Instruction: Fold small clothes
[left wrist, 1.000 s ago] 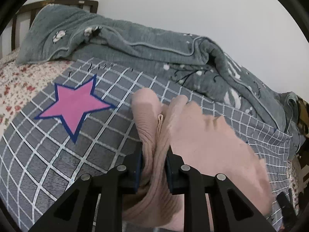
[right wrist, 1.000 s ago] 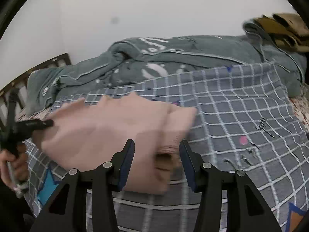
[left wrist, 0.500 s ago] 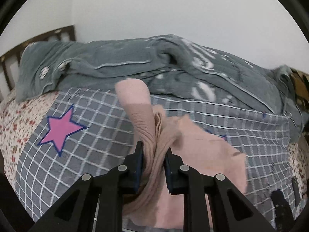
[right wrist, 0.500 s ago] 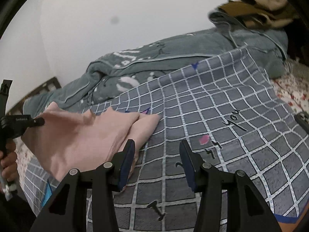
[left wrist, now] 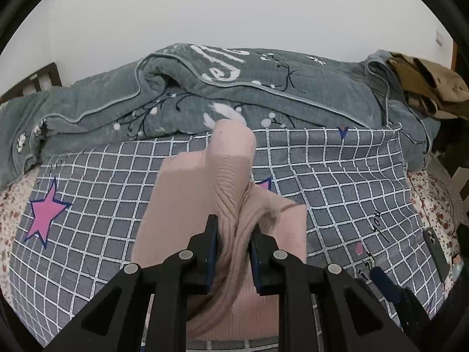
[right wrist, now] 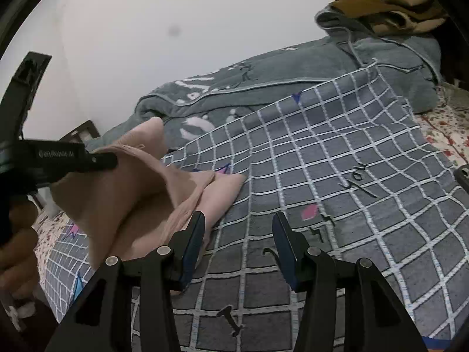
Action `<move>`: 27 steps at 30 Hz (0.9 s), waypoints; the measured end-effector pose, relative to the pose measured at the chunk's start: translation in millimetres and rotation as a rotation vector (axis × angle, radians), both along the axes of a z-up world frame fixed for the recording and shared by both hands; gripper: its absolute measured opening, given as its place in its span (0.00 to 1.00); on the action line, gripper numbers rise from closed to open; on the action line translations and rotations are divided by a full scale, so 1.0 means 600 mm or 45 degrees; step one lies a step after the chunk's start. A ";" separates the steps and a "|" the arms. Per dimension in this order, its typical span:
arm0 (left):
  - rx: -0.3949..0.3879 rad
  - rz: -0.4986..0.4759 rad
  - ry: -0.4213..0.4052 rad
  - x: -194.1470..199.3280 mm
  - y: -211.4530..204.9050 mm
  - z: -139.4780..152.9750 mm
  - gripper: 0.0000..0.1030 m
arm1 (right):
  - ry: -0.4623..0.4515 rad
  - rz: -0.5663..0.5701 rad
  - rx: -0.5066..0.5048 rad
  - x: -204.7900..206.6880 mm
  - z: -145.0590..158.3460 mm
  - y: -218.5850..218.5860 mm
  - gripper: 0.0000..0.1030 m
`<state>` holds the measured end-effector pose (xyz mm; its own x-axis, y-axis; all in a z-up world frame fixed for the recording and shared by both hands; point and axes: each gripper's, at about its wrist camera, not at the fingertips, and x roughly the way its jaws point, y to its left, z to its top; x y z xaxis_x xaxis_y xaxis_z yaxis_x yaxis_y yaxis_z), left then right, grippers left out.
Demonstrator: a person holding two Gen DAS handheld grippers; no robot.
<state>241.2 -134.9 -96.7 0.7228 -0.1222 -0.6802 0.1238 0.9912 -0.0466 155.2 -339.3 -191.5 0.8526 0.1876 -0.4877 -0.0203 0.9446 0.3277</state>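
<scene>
A pink knitted garment [left wrist: 222, 182] hangs from my left gripper [left wrist: 233, 243], which is shut on a bunched fold of it; its lower part rests on the grey checked blanket [left wrist: 337, 176]. In the right wrist view the same garment [right wrist: 132, 193] is lifted at the left by the left gripper [right wrist: 96, 161], with one end lying on the blanket [right wrist: 337, 161]. My right gripper [right wrist: 237, 240] is open and empty, just right of the garment, low over the blanket.
A rumpled grey-green quilt [left wrist: 234, 94] lies along the wall behind the blanket. Brown folded clothes [right wrist: 390, 6] sit on its right end. A phone [left wrist: 436, 252] lies at the blanket's right edge. A wooden headboard [left wrist: 38, 79] is at far left.
My left gripper has carried the pink garment rightward over the blanket. My right gripper stayed open and drew away from the garment, now to its right.
</scene>
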 end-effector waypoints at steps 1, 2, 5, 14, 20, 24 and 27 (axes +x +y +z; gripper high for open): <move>-0.014 -0.001 -0.003 -0.002 0.010 0.000 0.18 | 0.004 0.032 0.019 0.003 -0.002 0.003 0.47; -0.037 -0.005 -0.010 -0.006 0.023 0.002 0.18 | 0.012 0.069 0.048 0.008 -0.004 0.006 0.47; -0.077 -0.031 -0.020 -0.007 0.049 0.003 0.18 | 0.029 0.186 0.158 0.030 -0.006 0.024 0.47; -0.178 -0.136 0.009 0.011 0.079 0.004 0.18 | 0.001 0.348 -0.001 0.108 0.004 0.145 0.47; -0.305 -0.259 0.064 0.034 0.096 -0.011 0.18 | 0.119 0.378 -0.053 0.216 -0.008 0.167 0.07; -0.331 -0.335 0.091 0.045 0.071 -0.032 0.18 | 0.106 0.345 0.071 0.255 -0.002 0.130 0.08; -0.348 -0.376 0.125 0.052 0.040 -0.054 0.19 | 0.114 0.304 0.144 0.256 -0.008 0.096 0.10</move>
<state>272.6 -110.9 -129.0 0.5629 -0.5004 -0.6578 0.3828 0.8632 -0.3291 309.0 -281.6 -196.5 0.7323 0.4351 -0.5239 -0.2039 0.8740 0.4410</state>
